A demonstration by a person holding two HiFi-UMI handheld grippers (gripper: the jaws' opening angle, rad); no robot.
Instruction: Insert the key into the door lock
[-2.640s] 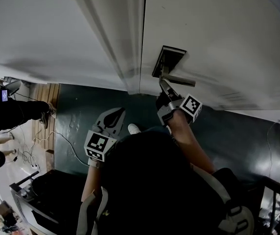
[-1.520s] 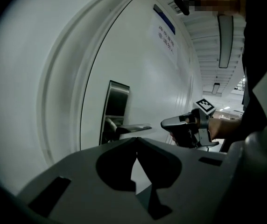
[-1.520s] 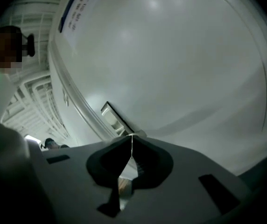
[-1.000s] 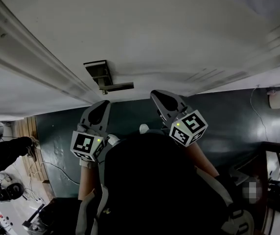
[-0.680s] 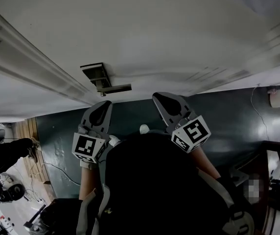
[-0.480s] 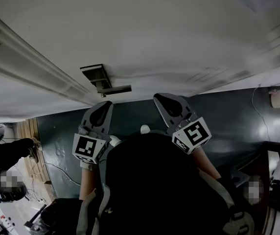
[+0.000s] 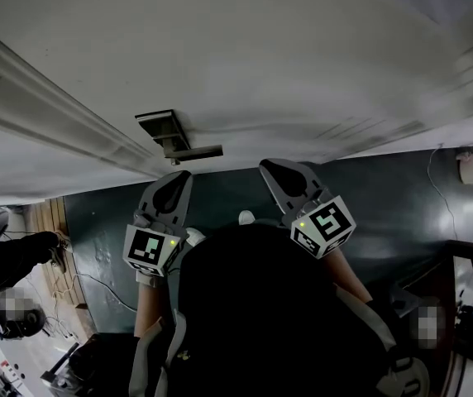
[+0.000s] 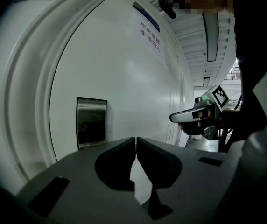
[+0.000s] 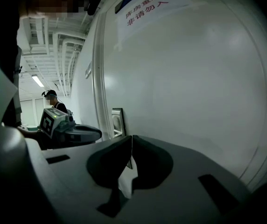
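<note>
A person faces a white door (image 7: 319,56) with two hand-held grippers drawn in near the chest, both well apart from the steel lock plate (image 7: 164,126) and the lever handle (image 7: 197,150) below it. The left gripper (image 7: 177,187) has its jaws pressed together on nothing, and so does the right gripper (image 7: 279,176); each gripper's own view shows only door through the notch behind the meeting tips. No key shows in any view, so whether it already sits in the lock or lies elsewhere cannot be told. The plate lies ahead and to the left of both tools. It stands upright with its long axis vertical, and the lever runs out sideways toward the right gripper's side. The left gripper is the nearer of the two: in its view the plate (image 8: 91,122) stands just left of the closed tips, while from the right gripper it appears as a narrow strip (image 9: 117,122) farther along the door. Any approach to the lock would likely run forward and leftward.
</note>
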